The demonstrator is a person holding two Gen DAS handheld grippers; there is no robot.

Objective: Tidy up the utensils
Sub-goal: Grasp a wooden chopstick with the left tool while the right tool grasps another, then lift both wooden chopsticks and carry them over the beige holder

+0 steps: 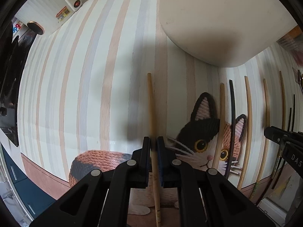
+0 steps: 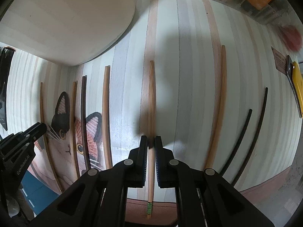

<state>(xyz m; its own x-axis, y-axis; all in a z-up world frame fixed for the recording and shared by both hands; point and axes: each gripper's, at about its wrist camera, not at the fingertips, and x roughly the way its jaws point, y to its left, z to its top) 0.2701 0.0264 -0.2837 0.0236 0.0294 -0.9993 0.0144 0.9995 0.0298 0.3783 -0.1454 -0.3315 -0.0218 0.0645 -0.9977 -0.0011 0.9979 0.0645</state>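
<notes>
Now each gripper's fingers (image 1: pixel 146 147) (image 2: pixel 144 145) clench a wooden chopstick (image 1: pixel 152 113) (image 2: pixel 151 102) running lengthwise between them.

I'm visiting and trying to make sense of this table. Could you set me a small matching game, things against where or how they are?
Things:
1. left gripper
2. right gripper
3. white tray
4. cat picture

Descriptions:
A. printed on the striped mat, with chopsticks lying across it
B. shut on a chopstick with a green-marked end
C. shut on a plain pale chopstick
D. pale, rounded corner, at the far edge of the mat

Pairs: 1-C, 2-B, 3-D, 4-A
</notes>
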